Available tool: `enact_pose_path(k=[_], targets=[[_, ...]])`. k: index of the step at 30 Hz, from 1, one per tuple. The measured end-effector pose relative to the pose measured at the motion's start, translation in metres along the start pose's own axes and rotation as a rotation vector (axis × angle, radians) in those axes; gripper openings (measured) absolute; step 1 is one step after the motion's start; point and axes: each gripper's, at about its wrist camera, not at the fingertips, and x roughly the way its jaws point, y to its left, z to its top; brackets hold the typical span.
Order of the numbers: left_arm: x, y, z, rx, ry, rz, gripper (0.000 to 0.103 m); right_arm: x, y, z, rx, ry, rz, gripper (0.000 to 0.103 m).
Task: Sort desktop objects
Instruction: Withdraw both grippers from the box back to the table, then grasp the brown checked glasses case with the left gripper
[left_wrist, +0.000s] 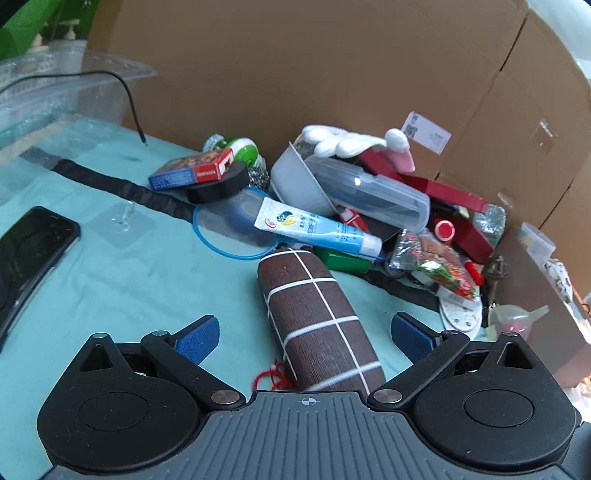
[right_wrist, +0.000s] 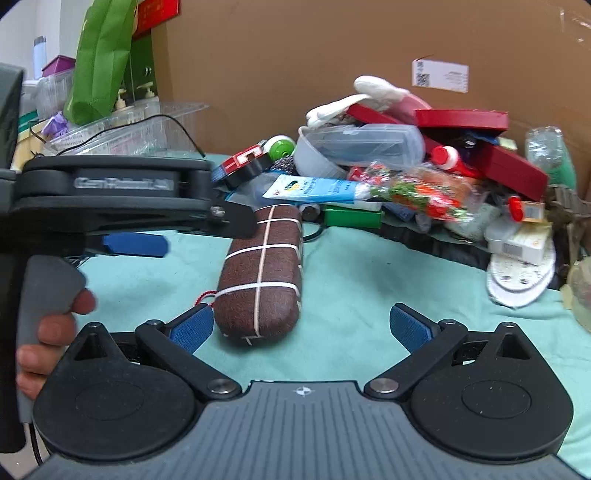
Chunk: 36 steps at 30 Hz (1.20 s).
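One rounded, wood-grained brown case (left_wrist: 321, 325)

Both views are evenly and fairly brightly lit by soft, diffuse light; shadows on the teal cloth (left_wrist: 122, 280) are faint. A small white glare spot sits on the clear plastic case (left_wrist: 373, 192) ahead of the left jaws. Fisheye distortion bends the cardboard wall (left_wrist: 332, 66) toward the edges, and the corners go dark. In the right view, the snack packet (right_wrist: 417, 188) ahead of the jaws looks smeared and the far-right clutter is soft.
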Motion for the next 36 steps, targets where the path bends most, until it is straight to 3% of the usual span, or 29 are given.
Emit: enact_pose_path(k=[8, 13, 16, 19, 24, 26, 27, 36], targets=[[0.036, 0.012, 0.006, -0.050, 0.090, -0.005, 0.092, 0.025, 0.015, 0.003, -0.024, 0.048, 0.040, 0.086], [0.044, 0.009, 0.010, -0.025, 0.108, -0.016, 0.091, 0.036, 0.013, 0.004, -0.001, 0.065, 0.068, 0.076], [0.048, 0.005, 0.011, -0.004, 0.122, -0.041, 0.084, 0.035, 0.012, 0.003, 0.000, 0.067, 0.093, 0.067], [0.050, -0.002, 0.011, 0.010, 0.134, -0.065, 0.081, 0.030, 0.008, 0.002, -0.006, 0.078, 0.105, 0.067], [0.054, -0.011, 0.006, 0.034, 0.143, -0.077, 0.088, 0.018, -0.002, -0.003, 0.008, 0.096, 0.116, 0.067], [0.059, -0.012, 0.005, 0.032, 0.152, -0.078, 0.087, 0.019, -0.004, -0.004, 0.024, 0.100, 0.124, 0.067], [0.059, -0.014, 0.004, 0.044, 0.147, -0.070, 0.080, 0.020, -0.004, -0.004, 0.028, 0.100, 0.124, 0.067], [0.063, -0.016, 0.007, 0.091, 0.164, -0.074, 0.080, 0.030, -0.006, 0.001, 0.048, 0.102, 0.127, 0.070]])
